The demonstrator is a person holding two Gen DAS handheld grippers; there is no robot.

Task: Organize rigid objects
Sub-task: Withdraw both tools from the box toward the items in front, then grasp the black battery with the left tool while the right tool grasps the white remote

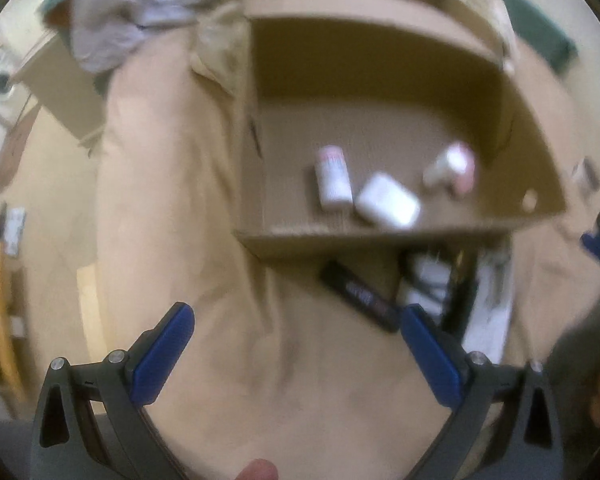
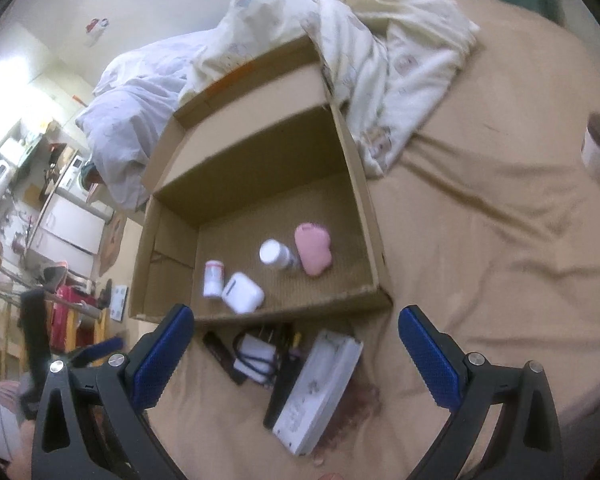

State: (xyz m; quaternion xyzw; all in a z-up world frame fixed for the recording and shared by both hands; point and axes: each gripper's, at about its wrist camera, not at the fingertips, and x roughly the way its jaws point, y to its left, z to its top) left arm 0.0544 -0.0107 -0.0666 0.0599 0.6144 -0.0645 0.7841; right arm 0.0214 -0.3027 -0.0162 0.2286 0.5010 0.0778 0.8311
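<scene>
Left gripper (image 1: 298,340): two dark grey plastic arms with teardrop cut-outs, each bearing two round silver screw heads near its pad. Its pads (image 1: 162,354) are bright blue, long and ribbed, rounded at the tips. Right gripper (image 2: 292,344) is the same build: grey arms, silver screws, and blue pads (image 2: 430,360) with a fine dotted texture.

Ahead of the right gripper (image 2: 292,354), the box (image 2: 374,216) is standing open-topped; four items are occupying its near floor, leaving the far floor free. A remote (image 2: 320,388) and charger (image 2: 256,354) are lying between the fingers. The sheet (image 2: 480,240) rightward is lying bare.
</scene>
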